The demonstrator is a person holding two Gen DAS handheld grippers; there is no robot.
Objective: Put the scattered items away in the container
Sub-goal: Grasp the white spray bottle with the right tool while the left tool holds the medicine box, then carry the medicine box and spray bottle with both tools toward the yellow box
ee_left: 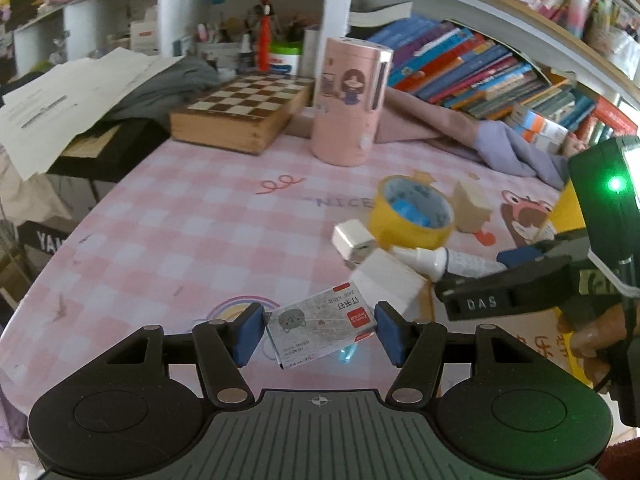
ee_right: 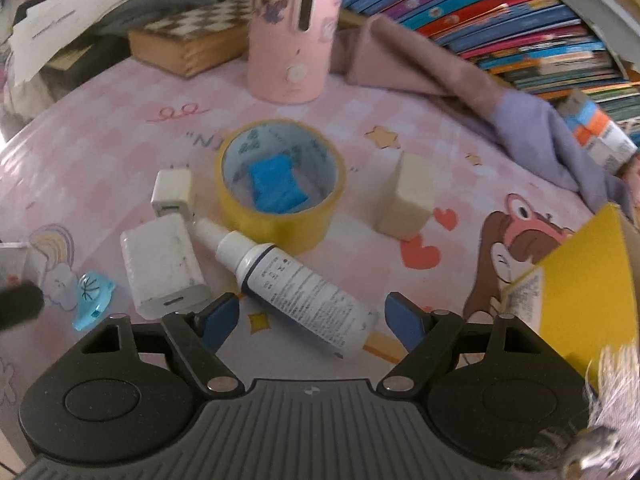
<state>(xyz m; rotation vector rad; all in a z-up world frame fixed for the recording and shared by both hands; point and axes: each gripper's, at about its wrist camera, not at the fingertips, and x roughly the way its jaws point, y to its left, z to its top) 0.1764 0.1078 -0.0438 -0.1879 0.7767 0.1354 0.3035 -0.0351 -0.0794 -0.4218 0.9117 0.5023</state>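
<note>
Left gripper nearest in left wrist view, jaws spread wide, blue pads either side of a staple box lying flat on the table; left pad looks just at the box edge, right pad apart from it, so no firm grip. A small blue clip pokes out under the box at 5 o'clock.

Right gripper in right wrist view also wide open, holding nothing; the tail end of a white tube lies between its pads without touching either, nozzle pointing to 10 o'clock. At 9 o'clock of the tube, a large white charger, flat, just beside the left pad. Blue clip further out at 9 o'clock.

Beyond the big charger, a small white charger at 11 o'clock, close to the tube nozzle. Yellow tape roll lies flat at 12 o'clock, touching or just beside the tube cap; a blue eraser-like block sits inside its ring. A cream block stands at 1 o'clock, apart from the tape.

Yellow cardboard box, the container, at 3 o'clock at the frame edge; inside not visible.

Farthest: pink cylinder upright at 12 o'clock, chessboard box at 11, purple cloth and books at 1–2 o'clock. Pink checked tablecloth under everything.
</note>
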